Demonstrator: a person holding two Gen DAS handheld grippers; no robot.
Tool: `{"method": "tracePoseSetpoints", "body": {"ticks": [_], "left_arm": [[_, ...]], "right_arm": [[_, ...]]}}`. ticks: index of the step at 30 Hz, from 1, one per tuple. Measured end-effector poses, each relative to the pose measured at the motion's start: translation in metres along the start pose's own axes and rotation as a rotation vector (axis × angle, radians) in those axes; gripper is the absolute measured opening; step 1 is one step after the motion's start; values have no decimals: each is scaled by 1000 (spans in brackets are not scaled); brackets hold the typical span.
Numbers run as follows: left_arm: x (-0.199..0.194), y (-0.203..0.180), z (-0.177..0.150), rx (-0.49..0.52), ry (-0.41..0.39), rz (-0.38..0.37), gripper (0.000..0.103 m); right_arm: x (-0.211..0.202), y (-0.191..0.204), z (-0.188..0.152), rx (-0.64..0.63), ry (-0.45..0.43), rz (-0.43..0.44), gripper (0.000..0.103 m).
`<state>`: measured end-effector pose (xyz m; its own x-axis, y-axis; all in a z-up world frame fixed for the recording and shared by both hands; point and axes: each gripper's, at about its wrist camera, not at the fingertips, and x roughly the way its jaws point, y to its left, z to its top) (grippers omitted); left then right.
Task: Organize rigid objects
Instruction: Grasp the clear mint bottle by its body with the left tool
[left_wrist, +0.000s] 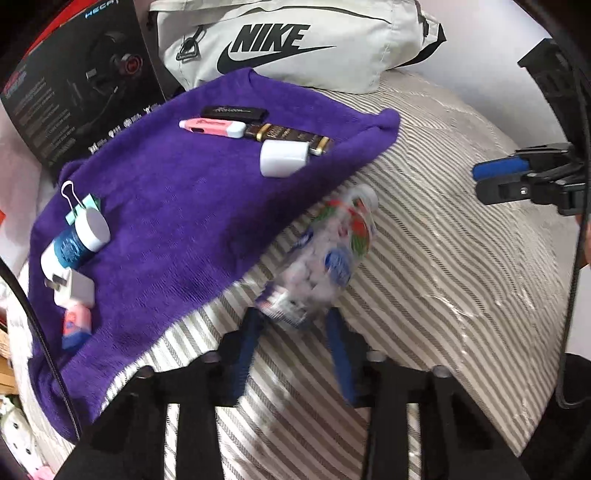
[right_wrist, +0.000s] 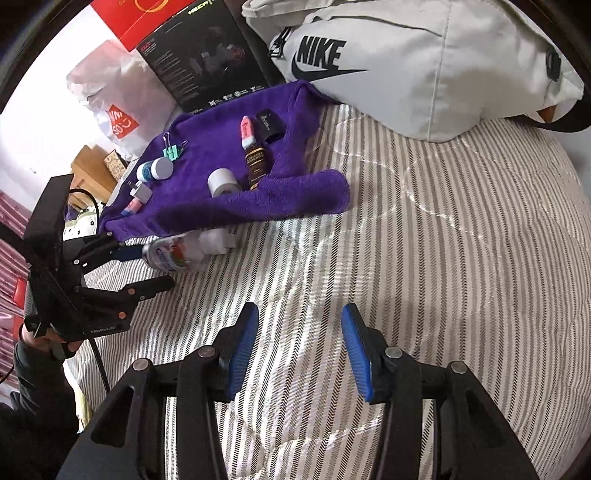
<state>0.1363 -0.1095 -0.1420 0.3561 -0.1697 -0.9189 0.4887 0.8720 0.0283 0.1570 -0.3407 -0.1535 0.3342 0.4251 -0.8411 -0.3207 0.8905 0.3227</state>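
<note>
The left gripper (left_wrist: 295, 325) is clasping a motion-blurred clear candy bottle (left_wrist: 325, 251) just off the purple towel's (left_wrist: 177, 206) near edge. Beyond, a white cap (left_wrist: 282, 158) is hiding part of the brown tube (left_wrist: 288, 134). The right gripper (right_wrist: 299, 343) is hanging spread wide, nearer than the towel.

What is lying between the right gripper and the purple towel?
In the right wrist view, only bare striped bedding lies between the right gripper and the purple towel; nothing stands there.

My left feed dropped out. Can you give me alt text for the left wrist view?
The left claw straddles a blurred clear bottle of white pieces on the striped bedspread, beside a purple towel holding small items. The right claw is open at the right edge.
</note>
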Motion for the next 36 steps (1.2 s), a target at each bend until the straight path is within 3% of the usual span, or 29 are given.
{"method": "tracePoseSetpoints", "body": {"ticks": [2,6,10,18,22,25,31,34,36], "left_arm": [[-3,-1,-6,-15,0,-26,20],[-8,-5,-14,-42,-8,-64,20],[-7,-6,-14,6,0,-15,20],[-4,-4,-5,89,-7,40,39],[-3,-9,1,154,-31,61,68],[-4,-13,7,182,-43,38,69],[10,-17,23,146,-18,-23,68],[13,-18,24,127,-19,-43,47],[12,-12,24,71,-22,-60,42]], "right_arm": [[1,2,1,-7,1,8,46],[2,4,-1,-15,1,22,47],[2,2,-4,-12,6,28,47],[0,-3,-9,-12,13,35,47],[3,-2,-10,-14,23,39,47],[5,-1,-11,-23,32,40,47],[12,1,-11,-22,52,40,47],[13,3,-12,-29,59,41,47],[13,3,-13,-31,60,41,47]]}}
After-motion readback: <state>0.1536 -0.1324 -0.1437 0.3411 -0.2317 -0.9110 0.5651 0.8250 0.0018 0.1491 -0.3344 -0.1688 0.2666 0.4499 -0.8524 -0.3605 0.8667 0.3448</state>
